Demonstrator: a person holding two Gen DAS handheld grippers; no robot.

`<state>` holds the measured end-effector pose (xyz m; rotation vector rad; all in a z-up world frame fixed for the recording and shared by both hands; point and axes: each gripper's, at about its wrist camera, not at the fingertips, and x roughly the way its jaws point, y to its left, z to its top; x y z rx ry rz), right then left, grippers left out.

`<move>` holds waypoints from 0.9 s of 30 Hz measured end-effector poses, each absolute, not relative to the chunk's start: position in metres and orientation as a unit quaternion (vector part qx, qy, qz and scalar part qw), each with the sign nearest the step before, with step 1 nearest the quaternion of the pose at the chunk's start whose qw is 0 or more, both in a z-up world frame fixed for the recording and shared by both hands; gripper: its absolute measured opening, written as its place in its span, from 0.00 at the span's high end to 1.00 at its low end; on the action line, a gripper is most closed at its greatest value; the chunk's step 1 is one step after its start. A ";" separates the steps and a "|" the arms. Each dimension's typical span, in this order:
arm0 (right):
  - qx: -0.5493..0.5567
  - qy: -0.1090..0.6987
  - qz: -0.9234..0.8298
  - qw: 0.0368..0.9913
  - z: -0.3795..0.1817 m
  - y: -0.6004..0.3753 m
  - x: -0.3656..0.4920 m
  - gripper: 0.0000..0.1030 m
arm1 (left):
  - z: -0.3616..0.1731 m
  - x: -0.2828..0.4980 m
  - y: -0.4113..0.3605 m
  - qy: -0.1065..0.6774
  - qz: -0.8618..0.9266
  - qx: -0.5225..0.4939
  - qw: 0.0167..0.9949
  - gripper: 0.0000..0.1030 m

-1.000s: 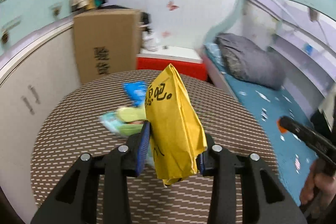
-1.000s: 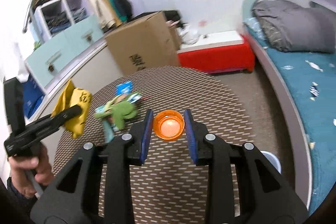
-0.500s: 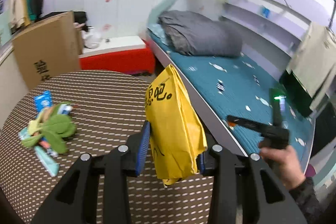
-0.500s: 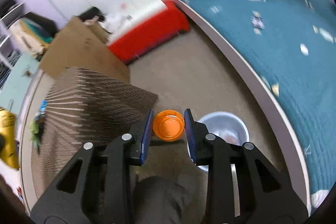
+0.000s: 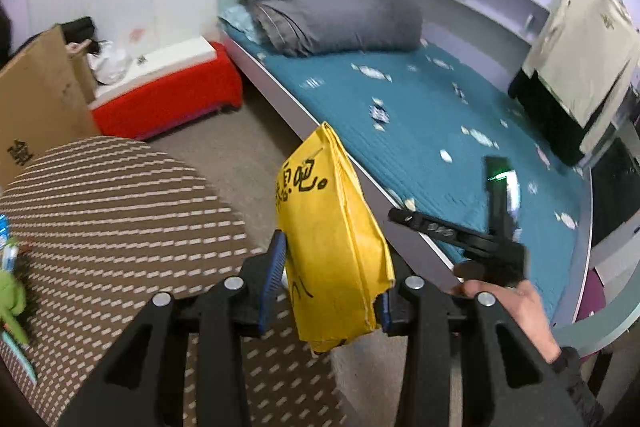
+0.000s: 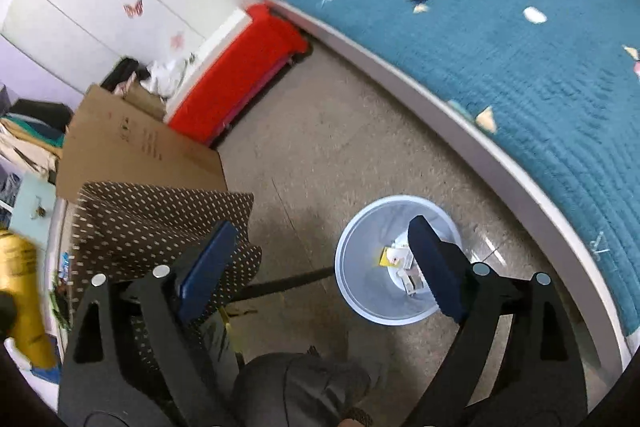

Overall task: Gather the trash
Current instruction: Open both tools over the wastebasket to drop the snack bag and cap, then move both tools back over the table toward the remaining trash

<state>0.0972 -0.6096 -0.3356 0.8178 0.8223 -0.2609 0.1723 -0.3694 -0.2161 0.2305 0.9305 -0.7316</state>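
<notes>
Right wrist view: the white trash bin (image 6: 352, 291) now sits below the right gripper (image 6: 320, 267), whose jaws have spread wide, the orange cup gone. Left gripper (image 5: 330, 277) still clamps the yellow bag (image 5: 332, 247) past the table (image 5: 112, 207) edge.

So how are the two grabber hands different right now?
The left gripper is shut on the yellow bag; the right gripper is wide open and empty. The left one is near the brown table; the right one hangs above the white bin. Both have black arms and blue pads.
</notes>
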 end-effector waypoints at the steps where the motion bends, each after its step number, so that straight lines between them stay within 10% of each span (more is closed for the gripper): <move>1: 0.384 0.380 -0.124 0.832 -0.329 -0.611 0.090 0.14 | -0.221 0.174 -0.376 0.443 -0.347 0.111 0.819 0.63; 13: 0.375 0.337 -0.138 0.852 -0.285 -0.626 0.059 0.11 | -0.293 0.211 -0.459 0.522 -0.351 0.148 0.763 0.56; 15: 0.375 0.335 -0.141 0.853 -0.284 -0.629 0.058 0.10 | -0.299 0.218 -0.463 0.532 -0.347 0.147 0.758 0.22; 17: 0.375 0.336 -0.142 0.852 -0.283 -0.628 0.058 0.07 | -0.298 0.223 -0.463 0.530 -0.338 0.138 0.765 0.14; 27: 0.351 0.339 -0.154 0.859 -0.268 -0.604 0.065 0.06 | -0.259 0.219 -0.430 0.494 -0.335 0.097 0.797 0.11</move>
